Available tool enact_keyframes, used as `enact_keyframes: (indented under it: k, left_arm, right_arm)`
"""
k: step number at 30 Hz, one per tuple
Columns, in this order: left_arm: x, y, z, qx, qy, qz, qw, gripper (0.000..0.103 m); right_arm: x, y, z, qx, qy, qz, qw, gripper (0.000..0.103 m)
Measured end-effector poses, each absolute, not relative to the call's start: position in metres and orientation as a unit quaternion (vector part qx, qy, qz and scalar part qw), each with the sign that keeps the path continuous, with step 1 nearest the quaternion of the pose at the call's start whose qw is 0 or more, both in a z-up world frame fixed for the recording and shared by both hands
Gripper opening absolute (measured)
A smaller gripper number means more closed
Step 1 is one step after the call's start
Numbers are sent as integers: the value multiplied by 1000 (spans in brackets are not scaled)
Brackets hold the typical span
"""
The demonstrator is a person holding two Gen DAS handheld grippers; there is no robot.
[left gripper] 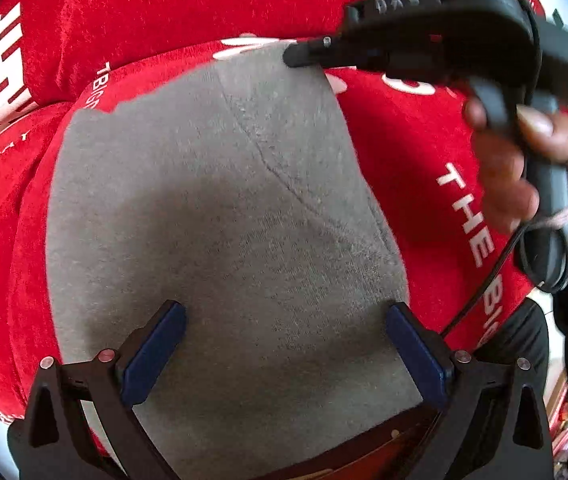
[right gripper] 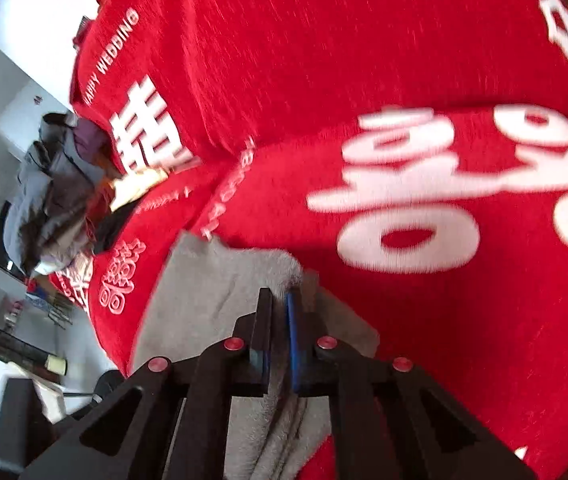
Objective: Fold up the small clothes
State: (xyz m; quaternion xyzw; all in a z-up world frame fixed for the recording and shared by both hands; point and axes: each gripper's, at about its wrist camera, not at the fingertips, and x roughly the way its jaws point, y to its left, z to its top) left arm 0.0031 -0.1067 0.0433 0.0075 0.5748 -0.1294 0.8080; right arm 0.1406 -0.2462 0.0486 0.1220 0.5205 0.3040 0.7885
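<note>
Nearest, in the left wrist view, the left gripper hangs with its blue-padded fingers spread wide, nothing between them. Both pads stand above the near part of a small grey fleece garment; contact with the cloth cannot be judged.

The garment lies flat, roughly oblong, on a red velvety bedspread with white lettering. A stitched seam runs diagonally across its upper right part. Its near edge reaches the near edge of the spread, where a dark brown strip shows just under the cloth.

Further out, at the garment's far right corner, the right gripper has its black tip on the grey edge. A person's hand grips its black handle at the right edge of the spread, a thin black cable trailing down from it.

From the right wrist view, the right gripper is pinched together on a fold of the grey fleece garment; the cloth bunches up between the pads and runs back under the tool. No gap is visible apart from the cloth's thickness.

Beyond, the red bedspread fills the view, with a second red layer overlapping across it. At the far left edge of the spread, a heap of grey and dark clothing sits against a pale wall.
</note>
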Motion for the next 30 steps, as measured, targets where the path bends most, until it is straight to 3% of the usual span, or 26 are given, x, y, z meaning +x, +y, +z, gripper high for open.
enact_keyframes:
  k: [7,13,16,18,26,30]
  left_arm:
    - [2,-111,43,26,571,-134,810,101]
    - [-2,-87,62,-13,571,-153,807,101]
    - [-17,-58,76,-29,552,-153,819,101]
    - [-29,-38,71,-26,558,-148,816,101]
    - [-49,12,19,-23,596,-91,797,101]
    - [-69,37,33,-43,571,-82,815,101]
  right_arm:
    - [143,-239,16,102,556,276,777,7]
    - [115,-259,46,98,546,265,789,13]
    - [68,-264,71,63,522,274,806,25]
    - [28,-265,80,52,512,294,806,41]
    - [-71,-217,41,-23,534,338,774,45]
    - [-72,-236,40,30,542,315,779,44]
